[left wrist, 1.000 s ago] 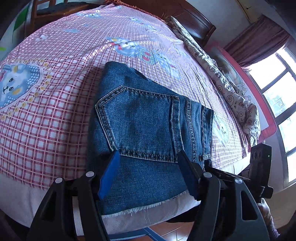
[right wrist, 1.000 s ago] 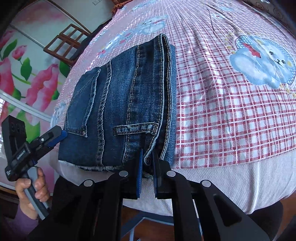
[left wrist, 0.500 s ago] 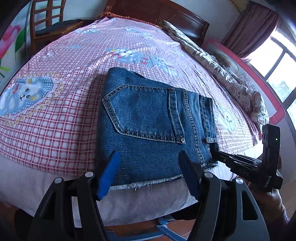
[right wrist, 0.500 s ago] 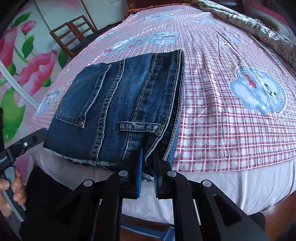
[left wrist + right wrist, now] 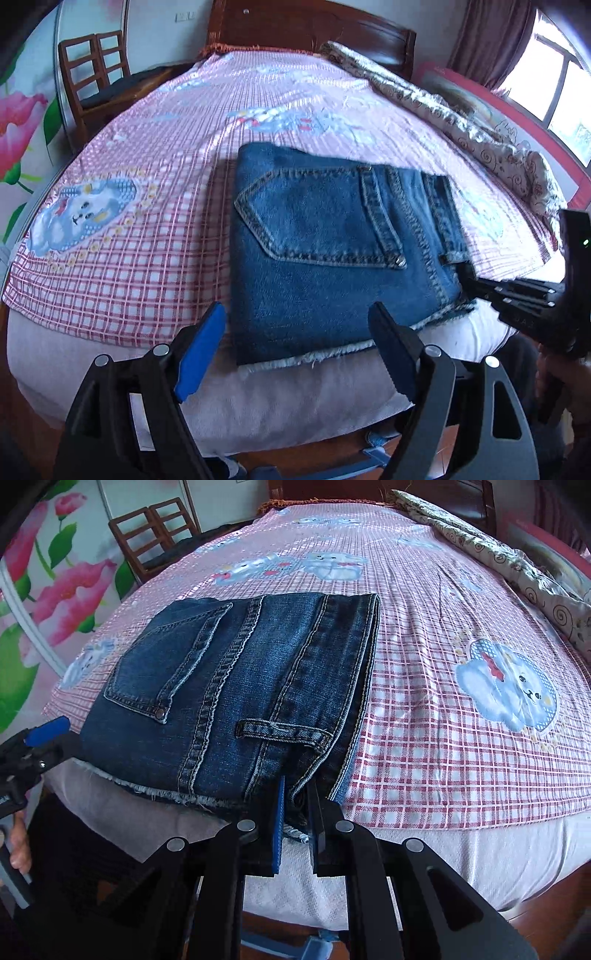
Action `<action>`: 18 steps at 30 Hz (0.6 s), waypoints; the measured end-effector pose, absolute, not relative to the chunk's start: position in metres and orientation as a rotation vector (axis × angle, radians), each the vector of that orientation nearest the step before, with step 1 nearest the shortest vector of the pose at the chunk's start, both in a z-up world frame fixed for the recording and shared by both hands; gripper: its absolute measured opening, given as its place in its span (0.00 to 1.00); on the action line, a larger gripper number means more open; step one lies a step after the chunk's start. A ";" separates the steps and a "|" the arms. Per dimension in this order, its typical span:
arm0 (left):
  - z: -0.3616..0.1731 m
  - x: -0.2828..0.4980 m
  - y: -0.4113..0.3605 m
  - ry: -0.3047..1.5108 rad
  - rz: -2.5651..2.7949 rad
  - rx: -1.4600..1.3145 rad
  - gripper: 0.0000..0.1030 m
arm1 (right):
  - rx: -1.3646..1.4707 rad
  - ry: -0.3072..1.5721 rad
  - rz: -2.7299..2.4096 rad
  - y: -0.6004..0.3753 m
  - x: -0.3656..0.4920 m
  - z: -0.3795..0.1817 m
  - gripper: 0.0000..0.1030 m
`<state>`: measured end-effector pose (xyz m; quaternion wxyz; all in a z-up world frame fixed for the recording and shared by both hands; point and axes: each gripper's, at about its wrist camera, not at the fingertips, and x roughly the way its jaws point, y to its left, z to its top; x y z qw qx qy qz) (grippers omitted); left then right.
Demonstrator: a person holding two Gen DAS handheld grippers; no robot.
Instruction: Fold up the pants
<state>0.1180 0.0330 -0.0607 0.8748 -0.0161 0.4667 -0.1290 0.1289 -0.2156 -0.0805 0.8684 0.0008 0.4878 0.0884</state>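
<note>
The blue denim pants lie folded into a compact rectangle near the front edge of the bed, back pocket up; they also show in the right wrist view. My left gripper is open and empty, just off the pants' frayed near edge. My right gripper is shut on the near right corner of the pants, at the waistband layers below the belt loop. In the left wrist view the right gripper shows at the pants' right corner. In the right wrist view the left gripper shows at the far left.
The bed has a pink checked sheet with cartoon prints. A rolled patterned quilt lies along the right side. A wooden chair stands at the back left, a wooden headboard behind. White mattress side shows below.
My left gripper has pulled back off the pants toward the bed's edge, staying open. My right gripper has kept its grip on the corner and also drawn back and up a little.
</note>
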 end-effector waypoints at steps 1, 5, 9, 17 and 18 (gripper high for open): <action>-0.073 0.119 0.031 1.023 -0.262 -0.008 0.78 | -0.005 1.019 0.183 -0.214 0.128 -0.080 0.09; -0.088 0.106 0.029 1.030 -0.239 0.059 0.78 | -0.028 1.011 0.178 -0.209 0.126 -0.079 0.09; -0.074 0.098 0.043 0.997 -0.257 -0.063 0.78 | -0.051 1.004 0.177 -0.206 0.123 -0.079 0.11; -0.044 0.138 0.083 0.920 -0.203 -0.250 0.85 | -0.093 1.011 0.166 -0.210 0.111 -0.076 0.20; -0.045 0.149 0.085 0.932 -0.207 -0.275 0.85 | -0.102 1.018 0.161 -0.210 0.110 -0.077 0.28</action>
